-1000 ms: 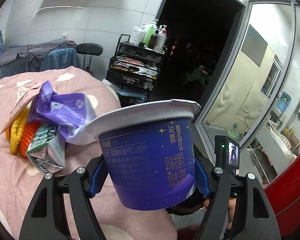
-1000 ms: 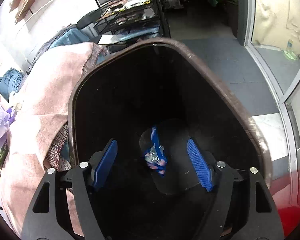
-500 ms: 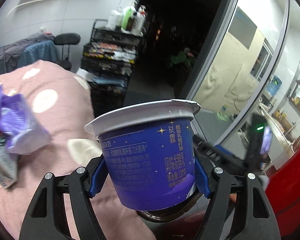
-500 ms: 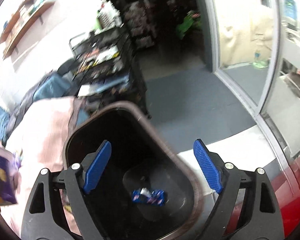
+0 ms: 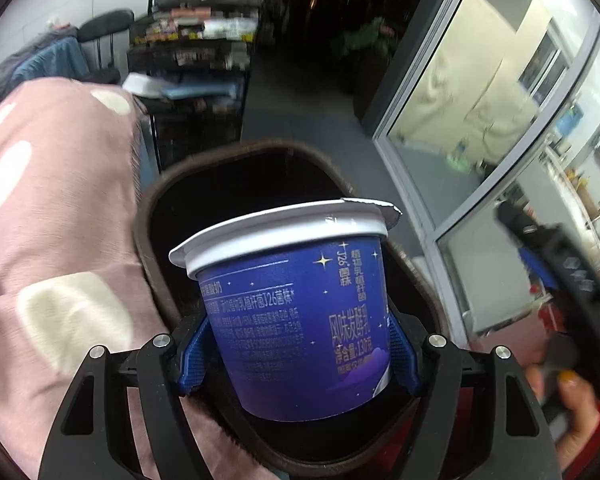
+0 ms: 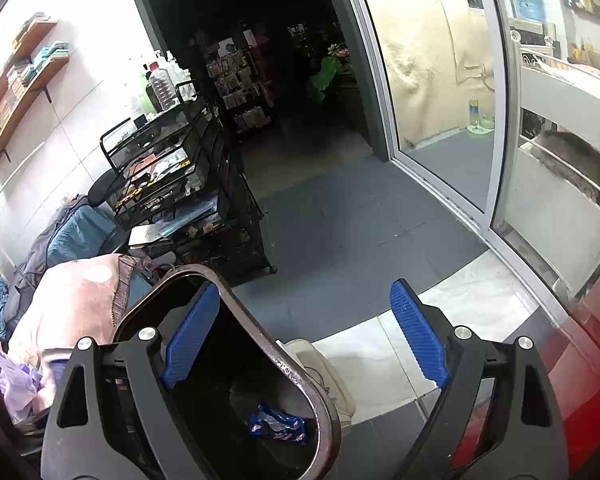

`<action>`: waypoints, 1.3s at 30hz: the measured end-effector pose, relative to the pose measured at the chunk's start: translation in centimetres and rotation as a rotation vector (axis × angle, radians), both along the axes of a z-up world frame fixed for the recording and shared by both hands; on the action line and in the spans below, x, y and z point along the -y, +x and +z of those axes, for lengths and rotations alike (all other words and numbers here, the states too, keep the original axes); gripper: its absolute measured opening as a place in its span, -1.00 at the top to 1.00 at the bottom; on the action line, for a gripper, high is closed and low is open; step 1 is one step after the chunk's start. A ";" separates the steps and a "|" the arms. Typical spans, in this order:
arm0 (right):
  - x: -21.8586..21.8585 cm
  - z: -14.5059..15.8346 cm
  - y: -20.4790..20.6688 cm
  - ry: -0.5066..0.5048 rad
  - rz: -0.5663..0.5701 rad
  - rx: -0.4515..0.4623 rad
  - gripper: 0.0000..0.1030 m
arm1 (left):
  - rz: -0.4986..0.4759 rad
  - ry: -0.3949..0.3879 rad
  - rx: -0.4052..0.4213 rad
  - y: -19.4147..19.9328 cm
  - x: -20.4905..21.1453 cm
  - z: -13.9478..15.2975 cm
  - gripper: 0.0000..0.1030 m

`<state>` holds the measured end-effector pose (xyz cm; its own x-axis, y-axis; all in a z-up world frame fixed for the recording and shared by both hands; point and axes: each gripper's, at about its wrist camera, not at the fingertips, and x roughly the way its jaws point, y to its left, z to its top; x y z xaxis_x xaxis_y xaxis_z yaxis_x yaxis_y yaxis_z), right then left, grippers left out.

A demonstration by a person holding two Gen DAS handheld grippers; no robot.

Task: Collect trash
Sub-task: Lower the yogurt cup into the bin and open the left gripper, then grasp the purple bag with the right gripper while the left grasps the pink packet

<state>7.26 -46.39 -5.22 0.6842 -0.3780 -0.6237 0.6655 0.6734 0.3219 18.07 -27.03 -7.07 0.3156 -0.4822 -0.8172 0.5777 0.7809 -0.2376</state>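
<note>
A dark blue yogurt cup (image 5: 300, 312) with a white rim sits upright between the blue pads of my left gripper (image 5: 296, 354), which is shut on it. The cup hangs over the mouth of a dark brown trash bin (image 5: 236, 160). In the right wrist view my right gripper (image 6: 304, 340) has its jaws opening wide with nothing between them, lifted above and to the right of the same bin (image 6: 296, 376). A blue crumpled wrapper (image 6: 278, 424) lies on the bin's bottom. The right gripper (image 5: 560, 280) and the hand holding it show at the right edge of the left wrist view.
A pink blanket with pale spots (image 5: 48, 216) covers the bed left of the bin. A purple bag (image 6: 18, 384) lies on it. A black wire rack (image 6: 180, 184) of clutter stands behind. Glass sliding doors (image 6: 440, 120) line the right, grey floor (image 6: 340, 232) between.
My left gripper carried the cup away from the trash pile on the bed to above the bin. My right gripper rose out of the bin, tilted up toward the room, and its jaws widened.
</note>
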 end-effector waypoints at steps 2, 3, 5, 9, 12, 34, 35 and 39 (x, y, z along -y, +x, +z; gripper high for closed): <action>-0.1 0.0 0.1 0.000 0.006 0.001 -0.69 | -0.003 0.031 -0.019 0.4 0.7 -0.8 -0.39; -0.2 0.0 -0.2 0.001 0.008 0.001 -0.69 | -0.006 0.044 -0.026 0.5 0.9 -1.1 -0.39; -0.3 -0.1 -0.3 0.010 0.017 0.001 -0.69 | -0.011 0.074 -0.030 0.7 1.3 -1.7 -0.40; -0.6 -0.2 -0.1 0.012 0.036 -0.003 -0.69 | -0.028 0.113 -0.043 0.8 1.6 -2.6 -0.44; -0.8 -0.2 0.0 0.020 0.042 -0.002 -0.75 | -0.036 0.128 -0.051 1.0 1.7 -3.0 -0.62; -2.5 0.3 0.5 -0.022 0.098 0.033 -0.83 | -0.023 -0.079 0.140 -4.4 -4.0 4.2 -0.76; -2.8 0.3 0.6 -0.024 0.115 0.035 -0.83 | -0.010 -0.101 0.161 -4.8 -4.8 4.7 -0.76; -4.6 0.6 1.3 -0.054 0.192 0.047 -0.83 | 0.055 -0.152 0.269 -6.2 -8.0 6.0 -0.79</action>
<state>8.58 -41.74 -4.60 0.7751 -0.2693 -0.5716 0.5079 0.8037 0.3101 11.91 -18.98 -1.07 0.5397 -0.5689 -0.6206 0.5939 0.7797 -0.1983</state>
